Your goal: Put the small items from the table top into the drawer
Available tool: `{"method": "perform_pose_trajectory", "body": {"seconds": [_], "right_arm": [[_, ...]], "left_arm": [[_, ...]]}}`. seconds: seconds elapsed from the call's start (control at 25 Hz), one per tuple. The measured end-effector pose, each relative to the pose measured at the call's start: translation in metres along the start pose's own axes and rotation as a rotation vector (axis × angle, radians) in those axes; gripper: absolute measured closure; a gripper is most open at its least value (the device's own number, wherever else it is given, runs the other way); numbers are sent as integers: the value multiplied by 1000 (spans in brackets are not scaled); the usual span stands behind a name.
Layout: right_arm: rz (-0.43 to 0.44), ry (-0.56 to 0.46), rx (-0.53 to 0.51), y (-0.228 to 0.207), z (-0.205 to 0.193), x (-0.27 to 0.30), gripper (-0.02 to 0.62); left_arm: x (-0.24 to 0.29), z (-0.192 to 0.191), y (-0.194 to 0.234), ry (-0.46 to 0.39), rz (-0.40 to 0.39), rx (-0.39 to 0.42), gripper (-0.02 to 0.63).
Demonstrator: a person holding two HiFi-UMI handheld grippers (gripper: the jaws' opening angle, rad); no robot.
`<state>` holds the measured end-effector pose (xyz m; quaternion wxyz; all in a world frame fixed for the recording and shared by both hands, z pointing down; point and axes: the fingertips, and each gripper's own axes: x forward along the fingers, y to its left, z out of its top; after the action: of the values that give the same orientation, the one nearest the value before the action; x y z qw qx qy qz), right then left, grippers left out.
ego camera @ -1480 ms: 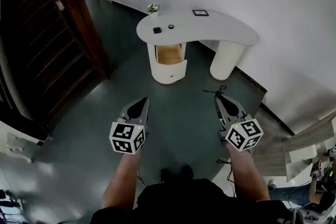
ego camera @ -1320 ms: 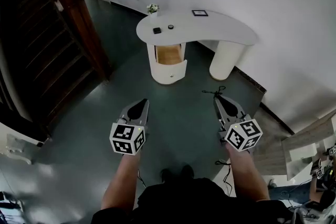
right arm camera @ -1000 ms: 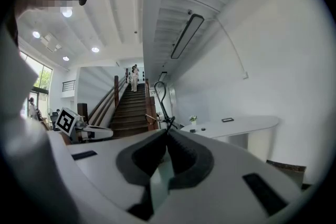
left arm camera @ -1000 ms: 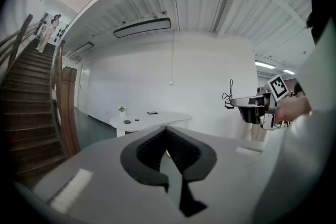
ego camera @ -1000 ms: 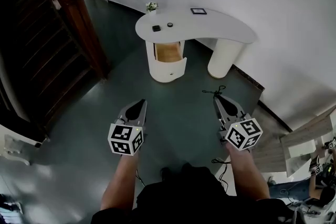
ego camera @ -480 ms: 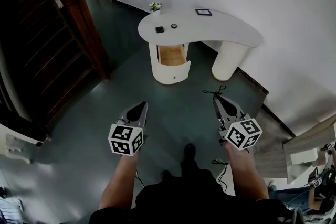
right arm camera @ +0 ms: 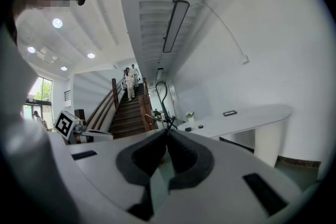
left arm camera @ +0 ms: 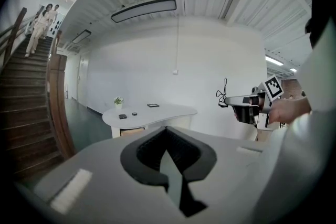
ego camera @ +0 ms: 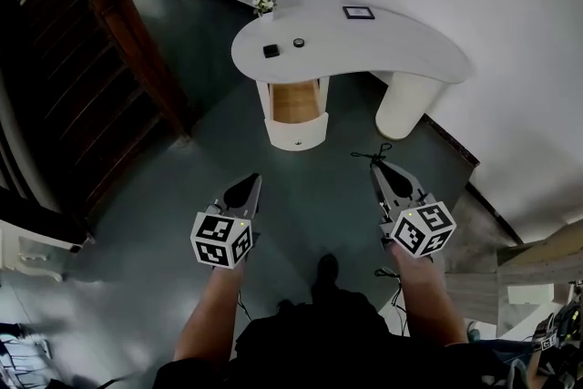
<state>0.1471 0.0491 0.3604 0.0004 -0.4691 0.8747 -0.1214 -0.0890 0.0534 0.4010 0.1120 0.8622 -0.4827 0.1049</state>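
The left gripper [ego camera: 251, 182] and right gripper [ego camera: 377, 168] are clenched on nothing — the small items [ego camera: 271, 51] lie well ahead on the table [ego camera: 392, 50], above the open drawer [ego camera: 296, 102], straighter before the left fingertips.

floor [ego camera: 310, 173] open to drawer [ego camera: 296, 105] | staircase [ego camera: 55, 77] left | table leg [ego camera: 405, 105] right

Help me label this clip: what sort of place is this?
Probably an indoor lobby or hall: a curved white desk with an open drawer stands by a bare wall, near a dark wooden staircase.
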Motion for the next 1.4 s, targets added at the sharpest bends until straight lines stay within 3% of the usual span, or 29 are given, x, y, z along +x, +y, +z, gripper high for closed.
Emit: {"method": "perform_pose_trajectory", "body": {"seconds": [0.32,0.76,1.04,1.4], "right_arm": [[49,0,50,-57,7,14,574],[34,5,91,-107,7,27,574],[56,51,86,-120,-3,67,574],[98,145,46,-130,-6,170,574]], "left_arm": [[61,26,-24,16,1,31,595],[103,44,-27,11,17,32,595],[138,38,-3,19,17,5,595],[196,36,69,19,17,-54,595]]}}
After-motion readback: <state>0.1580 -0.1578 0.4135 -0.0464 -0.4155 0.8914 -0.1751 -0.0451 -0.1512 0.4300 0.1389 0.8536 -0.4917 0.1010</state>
